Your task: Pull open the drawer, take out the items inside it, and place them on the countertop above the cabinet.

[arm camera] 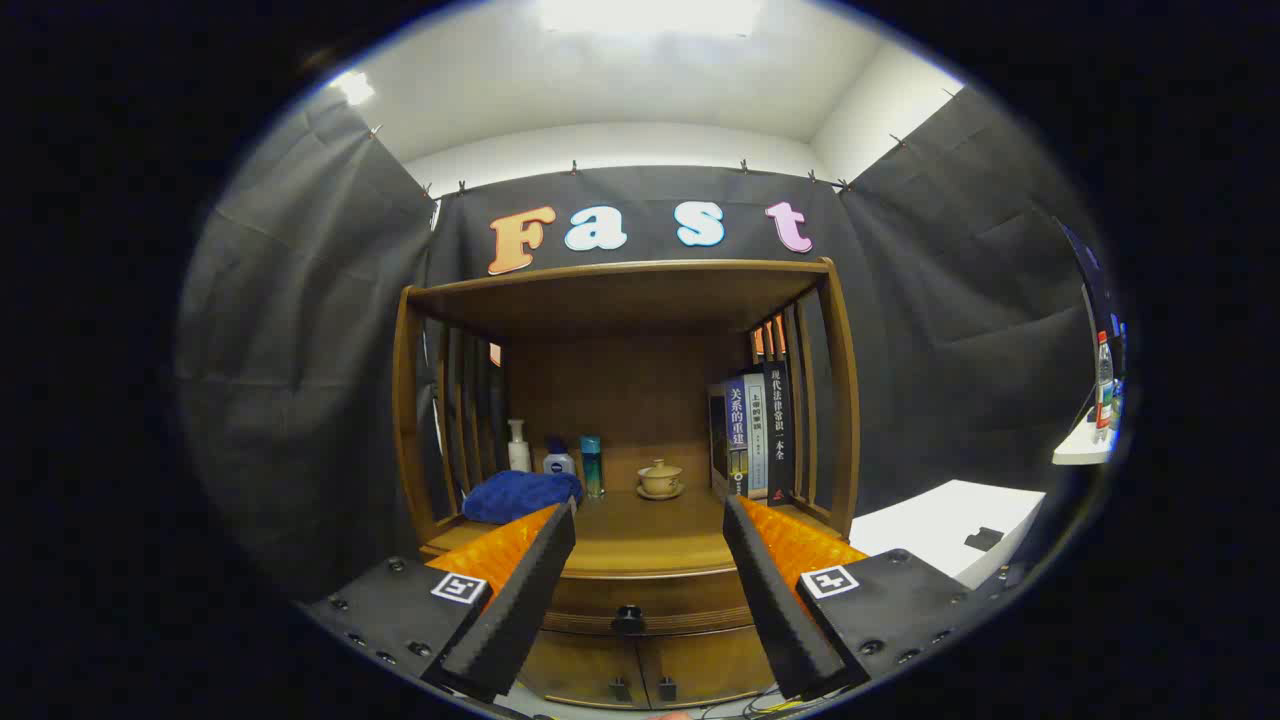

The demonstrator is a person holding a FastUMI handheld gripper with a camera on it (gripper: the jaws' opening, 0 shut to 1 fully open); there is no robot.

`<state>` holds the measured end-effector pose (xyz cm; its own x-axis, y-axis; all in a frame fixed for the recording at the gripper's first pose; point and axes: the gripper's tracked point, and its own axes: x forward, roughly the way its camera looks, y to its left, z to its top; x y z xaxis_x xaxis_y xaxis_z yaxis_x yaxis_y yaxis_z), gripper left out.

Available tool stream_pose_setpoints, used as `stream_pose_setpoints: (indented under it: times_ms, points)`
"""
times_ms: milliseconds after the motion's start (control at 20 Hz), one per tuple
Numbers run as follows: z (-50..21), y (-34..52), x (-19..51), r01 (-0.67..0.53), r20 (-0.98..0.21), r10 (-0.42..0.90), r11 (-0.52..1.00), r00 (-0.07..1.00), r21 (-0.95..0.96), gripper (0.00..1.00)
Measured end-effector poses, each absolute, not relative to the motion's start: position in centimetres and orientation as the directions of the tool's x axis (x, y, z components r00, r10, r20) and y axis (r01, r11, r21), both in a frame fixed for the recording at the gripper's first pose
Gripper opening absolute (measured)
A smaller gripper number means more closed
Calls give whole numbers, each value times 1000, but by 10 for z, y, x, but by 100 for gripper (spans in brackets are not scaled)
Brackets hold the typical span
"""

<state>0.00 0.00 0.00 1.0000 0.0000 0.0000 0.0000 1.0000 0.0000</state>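
A wooden cabinet stands straight ahead, its shut drawer [640,600] carrying a small dark knob [628,619] at the middle. The countertop [640,545] above the drawer is a bare wooden shelf surface under an open hutch. My gripper [648,525] is open, its two fingers spread wide with nothing between them. It hovers some way in front of the cabinet, and the knob shows low down between the fingers, beyond their tips. What lies inside the drawer is hidden.
At the back of the countertop sit a blue folded cloth [520,495], a white pump bottle [518,447], a small jar [558,461], a teal can [592,465] and a lidded tea bowl [660,479]. Books [755,435] stand at the right. Two lower doors [640,668] lie beneath. A white box [950,525] sits beside the cabinet.
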Motion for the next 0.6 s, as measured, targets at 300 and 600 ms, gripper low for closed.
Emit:
stream_pose_setpoints:
  times_ms: [300, 600]
  points:
    - [-5, -7, -5, -2, -16, 2, 999, 1000, -50, 98]
    - [-8, -6, -3, -11, -12, 10, 999, 1000, -50, 98]
